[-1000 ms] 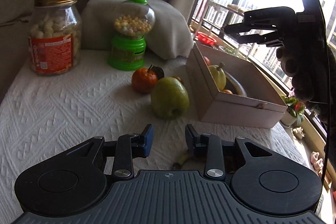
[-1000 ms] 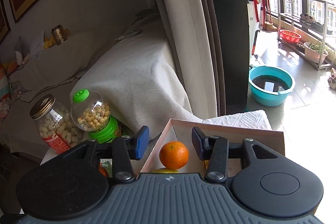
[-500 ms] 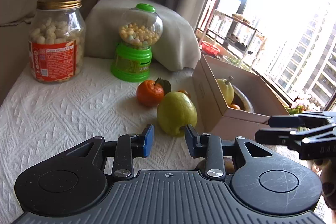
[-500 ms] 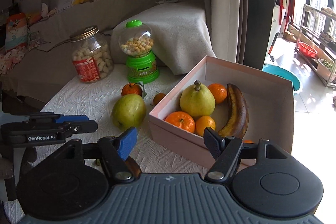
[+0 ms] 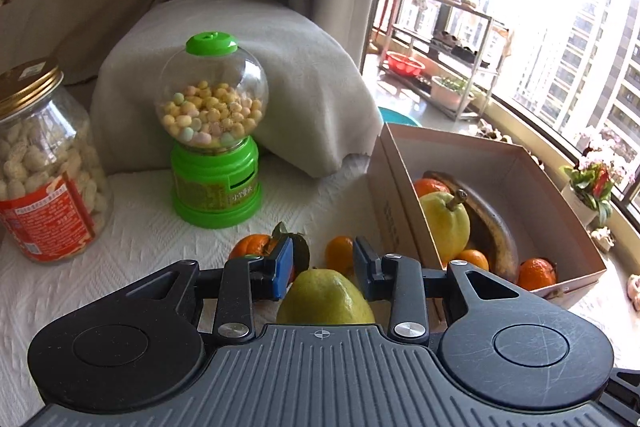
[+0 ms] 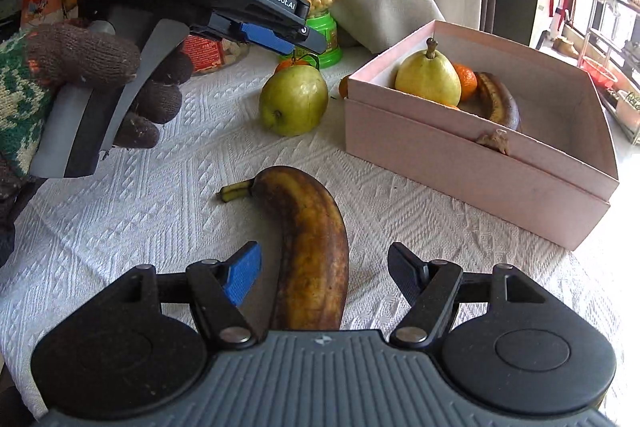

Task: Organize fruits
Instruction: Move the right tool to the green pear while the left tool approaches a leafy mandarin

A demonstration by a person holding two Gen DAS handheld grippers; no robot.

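A brown, overripe banana lies on the white tablecloth, and my right gripper stands open astride it, pads clear of the peel. Beyond it a green pear sits by the pink box. My left gripper hovers just above that pear. In the left wrist view its fingers keep a narrow gap, with the green pear below them, untouched. The box holds a yellow pear, a second banana and several oranges. A leafy mandarin and a small orange lie behind the green pear.
A green candy dispenser and a peanut jar stand at the back left, before a cloth-covered cushion. A gloved hand holds the left gripper. The box fills the right side, near the table edge by the window.
The right gripper had an orange between its fingers over the box; its jaws widened, the orange left them, and it sank to the banana. The left gripper moved forward over the green pear.
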